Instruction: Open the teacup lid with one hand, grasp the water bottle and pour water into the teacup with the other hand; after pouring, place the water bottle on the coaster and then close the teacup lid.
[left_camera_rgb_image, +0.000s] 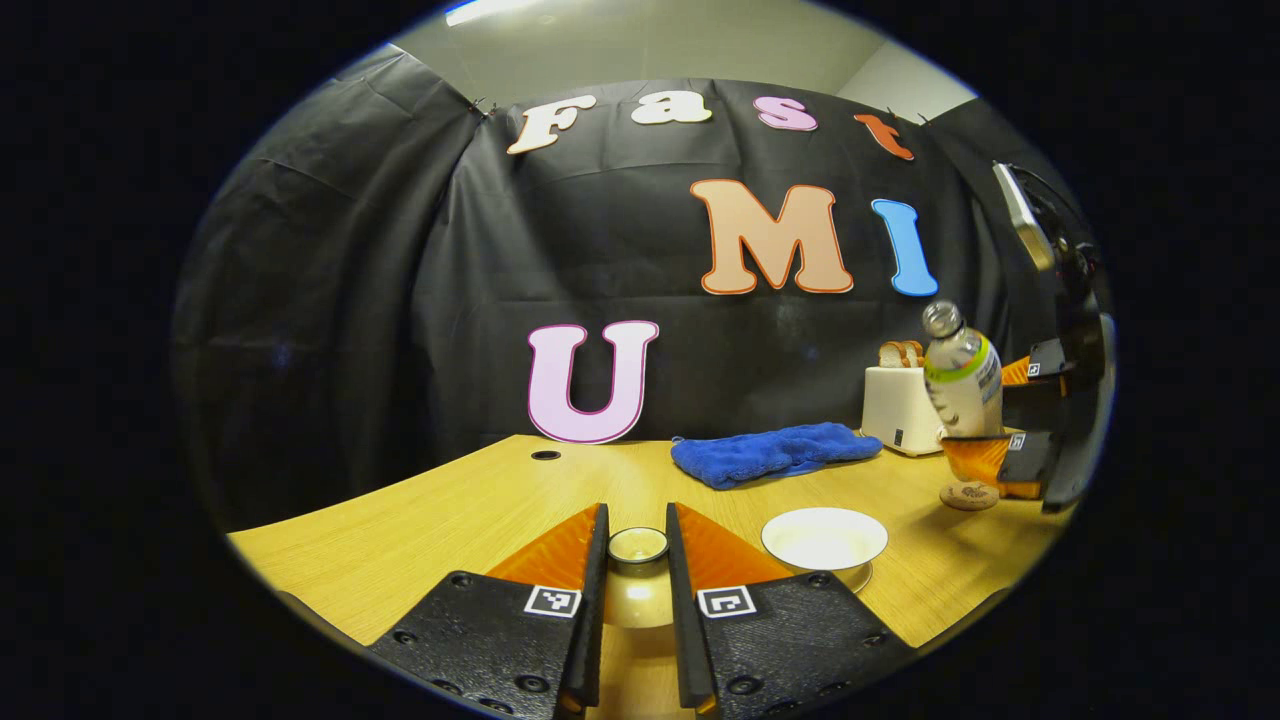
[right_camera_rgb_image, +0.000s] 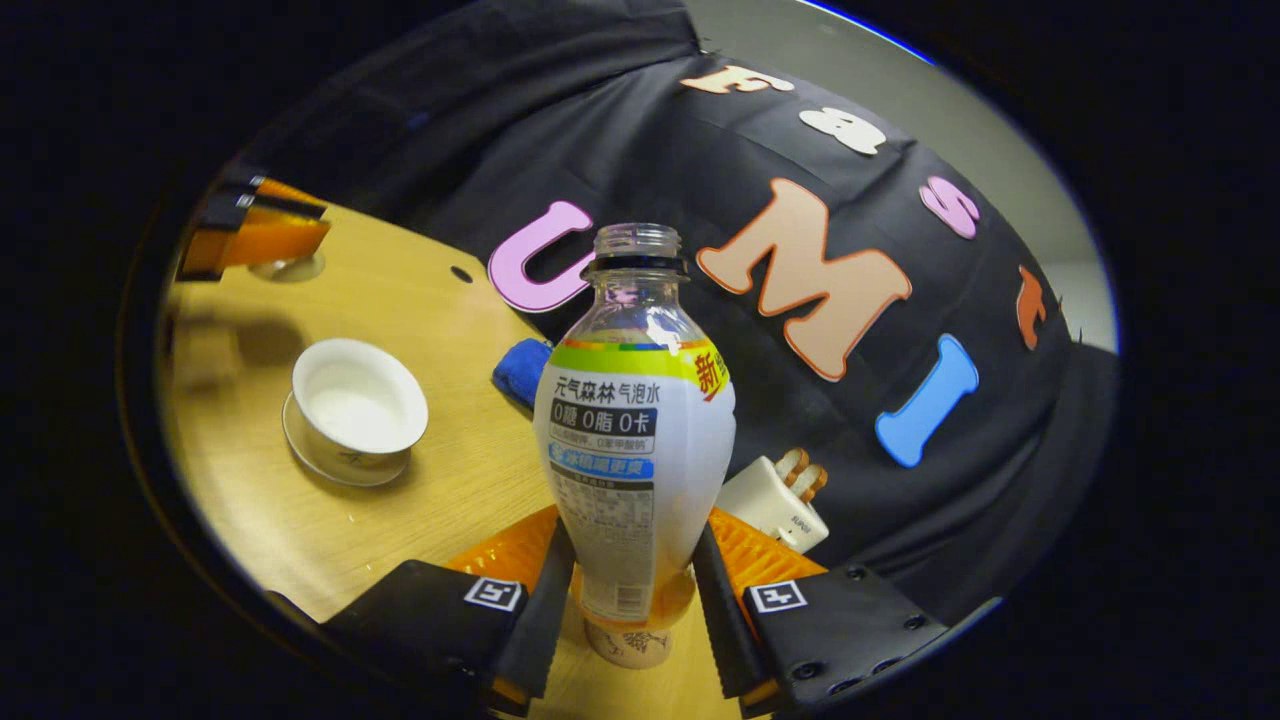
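Observation:
My left gripper (left_camera_rgb_image: 637, 520) is shut on the knob of the pale teacup lid (left_camera_rgb_image: 636, 590), low over the wooden table (left_camera_rgb_image: 420, 520). To its right stands the white teacup (left_camera_rgb_image: 824, 538) on its saucer, uncovered. At the far right my right gripper (left_camera_rgb_image: 1000, 420) is shut on the uncapped water bottle (left_camera_rgb_image: 962, 375), which tilts slightly just above the round coaster (left_camera_rgb_image: 968, 495). In the right gripper view the bottle (right_camera_rgb_image: 635, 440) rises between the fingers of the right gripper (right_camera_rgb_image: 632, 530), with the coaster (right_camera_rgb_image: 628, 645) right below it. The teacup (right_camera_rgb_image: 355, 410) lies to the left, and the left gripper (right_camera_rgb_image: 265, 225) holds the lid (right_camera_rgb_image: 285, 268) beyond it.
A blue towel (left_camera_rgb_image: 775, 452) lies at the back of the table. A white toaster (left_camera_rgb_image: 900, 410) with bread slices stands behind the bottle. A small round hole (left_camera_rgb_image: 545, 455) is in the tabletop at the back left.

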